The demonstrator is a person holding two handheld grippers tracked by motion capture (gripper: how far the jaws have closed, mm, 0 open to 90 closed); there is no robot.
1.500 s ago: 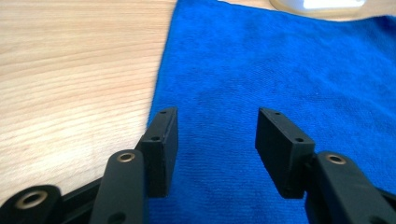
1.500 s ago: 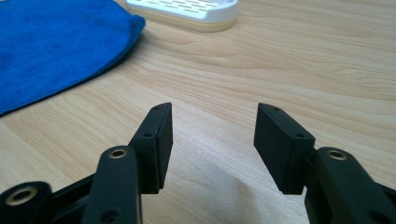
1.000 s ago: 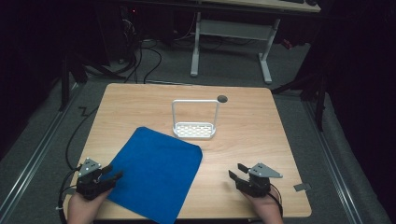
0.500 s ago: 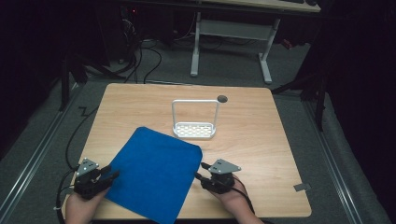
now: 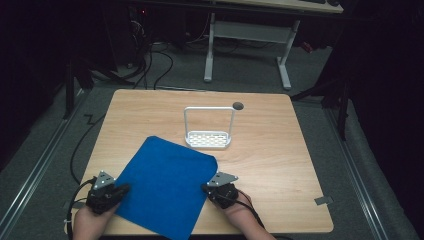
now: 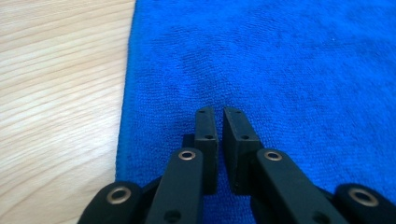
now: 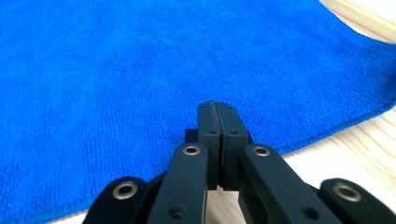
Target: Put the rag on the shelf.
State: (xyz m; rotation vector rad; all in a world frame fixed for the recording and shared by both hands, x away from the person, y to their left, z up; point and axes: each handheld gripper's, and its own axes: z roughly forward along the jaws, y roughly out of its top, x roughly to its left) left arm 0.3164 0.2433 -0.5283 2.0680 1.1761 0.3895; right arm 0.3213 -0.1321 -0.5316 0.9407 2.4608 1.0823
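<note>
Cloth (image 5: 167, 187), blue, lies flat on the table (image 5: 280, 150), its near corner cut off, long axis slanting away rightward. Left gripper (image 6: 222, 122) jaws stand slightly apart over it; right gripper (image 7: 217, 116) jaws are pressed together at its edge, any pinch hidden.

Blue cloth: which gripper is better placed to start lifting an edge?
Probably left. The left gripper already sits over the blue cloth near its side edge, jaws slightly apart. The right gripper is at the opposite edge with jaws pressed together, so it must open first.
</note>
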